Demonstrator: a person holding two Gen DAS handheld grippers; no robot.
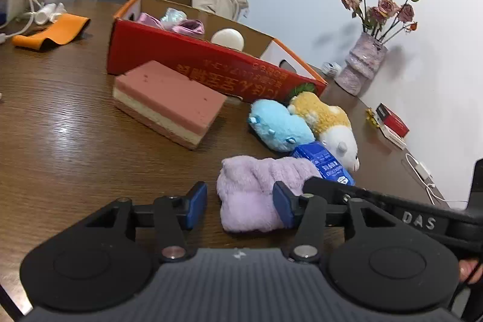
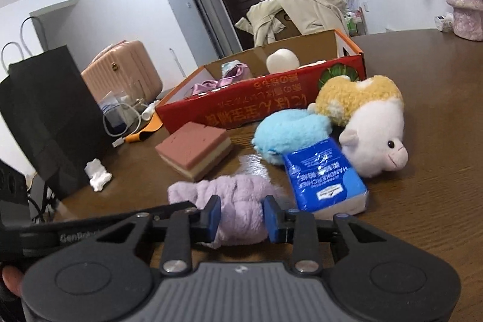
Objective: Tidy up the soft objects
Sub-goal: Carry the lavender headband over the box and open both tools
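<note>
We clamp the towel (image 2: 238,201) on the surface (image 2: 422,201).
Our right gripper (image 2: 241,219) squeezes its near end; our left gripper (image 1: 240,205) stands apart, one pad against it, before the box (image 2: 241,107).

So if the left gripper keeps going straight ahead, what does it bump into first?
Probably the purple fluffy towel: it already lies between the left gripper's open jaws. Beyond it sits the blue plush, though depth is unclear.
</note>
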